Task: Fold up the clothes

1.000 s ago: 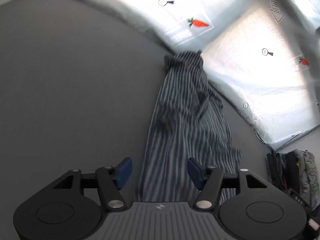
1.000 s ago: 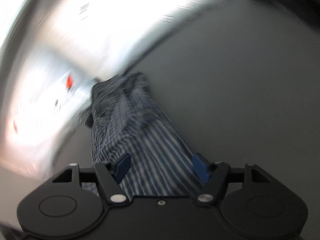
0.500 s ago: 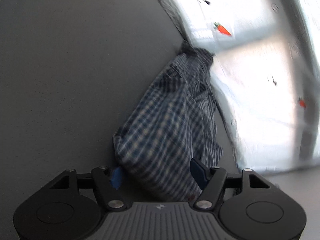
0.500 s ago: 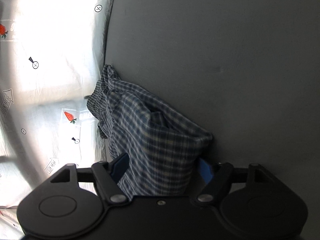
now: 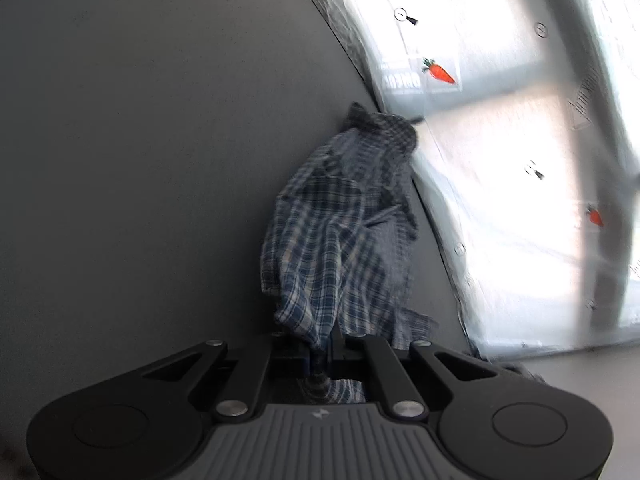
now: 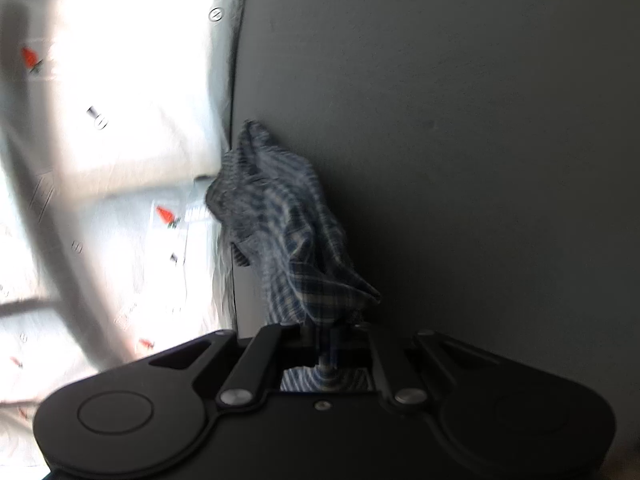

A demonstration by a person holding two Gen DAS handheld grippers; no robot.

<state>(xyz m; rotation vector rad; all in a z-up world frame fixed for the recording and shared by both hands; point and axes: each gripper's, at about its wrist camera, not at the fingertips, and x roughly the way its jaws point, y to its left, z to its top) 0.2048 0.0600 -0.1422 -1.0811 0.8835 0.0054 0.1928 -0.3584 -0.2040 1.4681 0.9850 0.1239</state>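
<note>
Each hand-held gripper — left (image 5: 320,354), right (image 6: 326,346) — pinches the rumpled, soft blue-checked shirt (image 5: 340,240).

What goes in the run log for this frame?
left gripper: shut on plaid garment | right gripper: shut on plaid garment | garment bunched, unfolded

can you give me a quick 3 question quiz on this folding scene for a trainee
1. True or false: the left gripper is shut on the plaid garment.
2. What is the right gripper holding? A) a towel B) the plaid garment C) nothing
3. Fill in: the plastic sheet beside the grey surface is printed with small orange ____.

Key: 1 true; 2 B; 3 carrots.
</note>
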